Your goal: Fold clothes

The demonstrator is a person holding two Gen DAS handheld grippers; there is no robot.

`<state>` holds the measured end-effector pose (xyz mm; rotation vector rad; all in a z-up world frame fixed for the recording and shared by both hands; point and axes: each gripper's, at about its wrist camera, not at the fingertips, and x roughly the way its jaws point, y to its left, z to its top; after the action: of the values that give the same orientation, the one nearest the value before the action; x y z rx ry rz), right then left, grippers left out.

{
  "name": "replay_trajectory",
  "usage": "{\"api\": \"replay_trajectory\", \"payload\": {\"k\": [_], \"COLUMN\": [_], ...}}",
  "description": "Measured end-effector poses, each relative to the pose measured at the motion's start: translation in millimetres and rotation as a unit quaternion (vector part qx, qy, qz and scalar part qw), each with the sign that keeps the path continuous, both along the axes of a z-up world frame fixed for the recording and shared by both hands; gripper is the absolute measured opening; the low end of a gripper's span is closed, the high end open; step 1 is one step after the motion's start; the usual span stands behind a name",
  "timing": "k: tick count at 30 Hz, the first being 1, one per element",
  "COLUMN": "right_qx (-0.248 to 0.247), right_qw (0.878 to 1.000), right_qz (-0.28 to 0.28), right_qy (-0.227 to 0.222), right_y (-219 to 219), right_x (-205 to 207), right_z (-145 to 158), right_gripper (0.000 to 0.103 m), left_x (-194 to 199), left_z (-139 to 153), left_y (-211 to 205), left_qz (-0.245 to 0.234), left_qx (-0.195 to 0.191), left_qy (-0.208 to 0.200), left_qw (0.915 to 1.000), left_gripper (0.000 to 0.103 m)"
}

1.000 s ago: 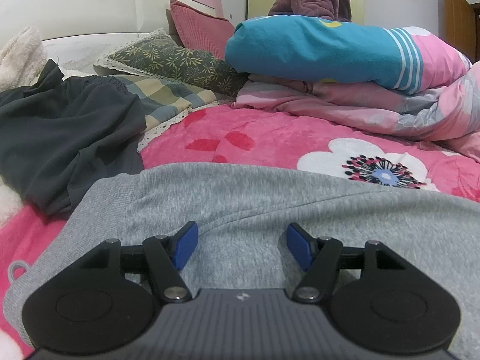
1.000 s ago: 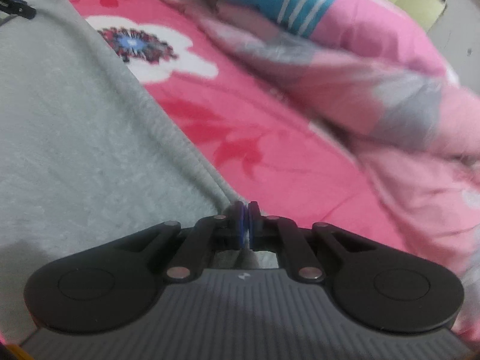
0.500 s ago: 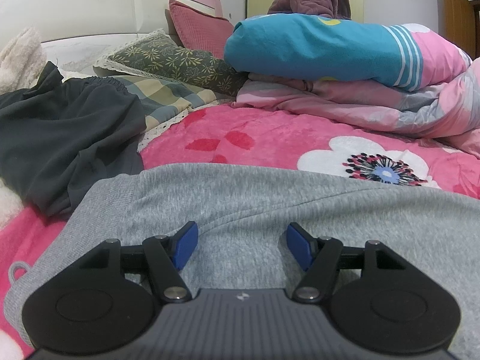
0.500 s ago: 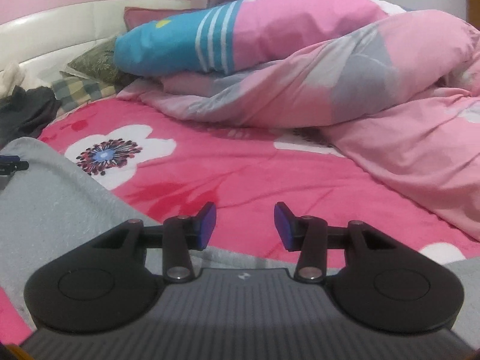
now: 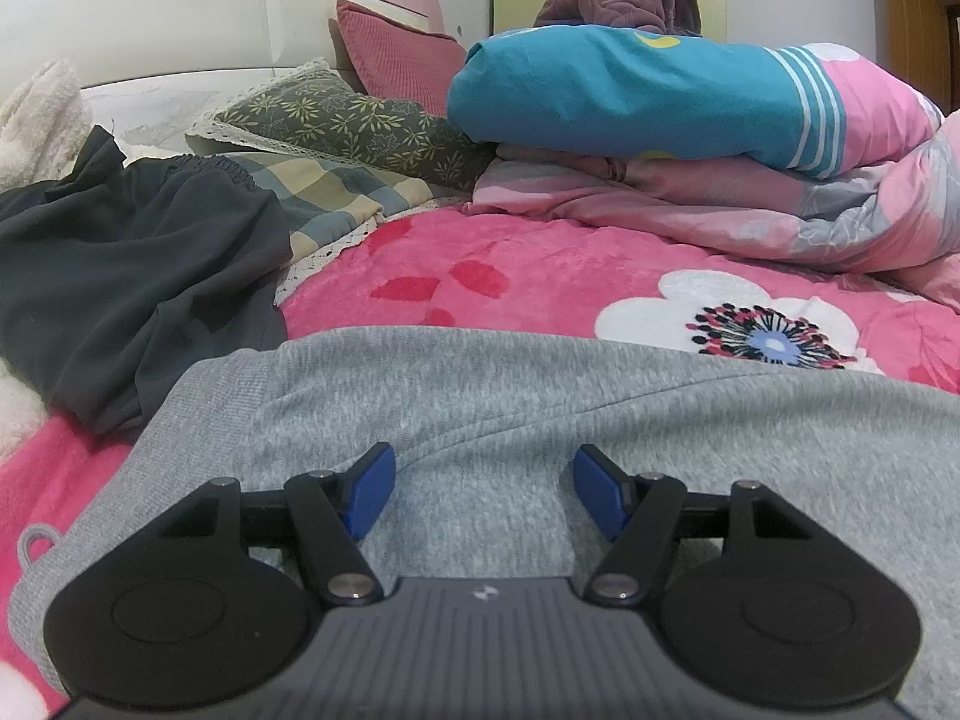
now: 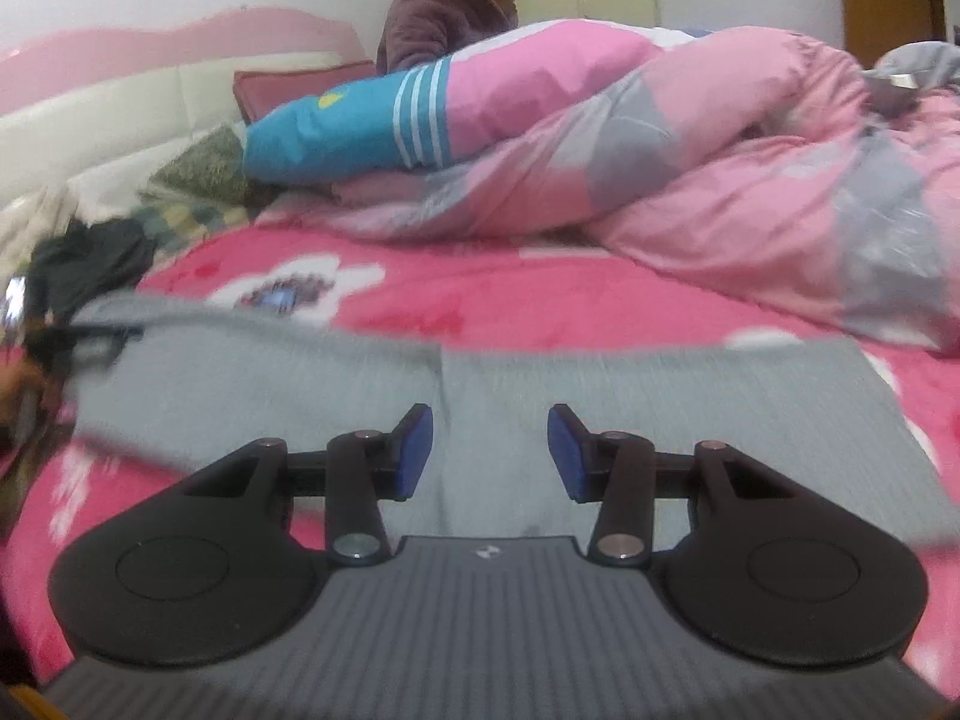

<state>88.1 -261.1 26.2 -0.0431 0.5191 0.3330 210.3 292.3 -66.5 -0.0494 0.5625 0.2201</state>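
pink floral bedspread (image 5: 540,276) carries a grey garment (image 5: 540,408), flat and partly folded, under both grippers. left gripper (image 5: 483,489) and right gripper (image 6: 489,444) gape empty; further folds look undone, and the dark garment (image 5: 132,264) beyond-left lies crumpled.

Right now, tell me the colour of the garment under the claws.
Heathered grey garment, clearest in left wrist view.

We see a bed (image 5: 510,276) covered by a pink flowered blanket. On it lie a grey garment (image 5: 540,396) spread flat nearest us, a dark garment (image 5: 132,264) to the left, patterned pillows (image 5: 336,120) by the headboard, and a heaped pink and blue quilt (image 5: 690,120) at the far side.
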Motion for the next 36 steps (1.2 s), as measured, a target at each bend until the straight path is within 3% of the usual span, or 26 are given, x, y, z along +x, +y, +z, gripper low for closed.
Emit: {"api": "replay_trajectory", "payload": {"k": [4,9,12,16,19,24,27,31,36], "right_qx": [-0.038,-0.039,-0.007,0.032,0.057,0.072,0.065,0.032,-0.055], "right_qw": [0.999,0.998,0.998,0.997,0.995,0.992,0.991,0.99,0.99], "right_qz": [-0.015,-0.041,-0.054,-0.071,-0.08,-0.094,-0.102,-0.088,-0.038], "right_qy": [0.016,0.001,-0.017,-0.025,-0.026,-0.042,-0.066,-0.106,-0.121], "right_y": [8,5,-9,-24,-32,-42,-43,-37,-13], "right_x": [-62,-111,-129,-142,-145,-149,-154,-163,-174], "right_z": [-12,-12,-9,-17,-27,-36,-33,-30,-31], "right_gripper": [0.042,0.045,0.059,0.074,0.087,0.101,0.102,0.102,0.1], "left_x": [0,-4,-12,-39,-61,-85,-90,-88,-70], "left_z": [0,11,32,78,113,148,149,123,70], "left_y": [1,7,9,0,-22,-88,-139,-209,-282], "left_qz": [-0.001,-0.001,0.015,0.032,0.019,-0.05,-0.079,-0.132,-0.165], "left_qx": [-0.001,-0.031,-0.048,-0.035,-0.052,-0.103,-0.115,-0.126,-0.053], "left_qy": [-0.002,0.005,0.028,0.003,-0.016,-0.045,-0.053,-0.052,-0.02], "left_qw": [1.0,0.9995,0.9984,0.9989,0.9984,0.9925,0.9888,0.9819,0.9847], "left_gripper": [0.068,0.07,0.07,0.073,0.074,0.075,0.075,0.075,0.071]}}
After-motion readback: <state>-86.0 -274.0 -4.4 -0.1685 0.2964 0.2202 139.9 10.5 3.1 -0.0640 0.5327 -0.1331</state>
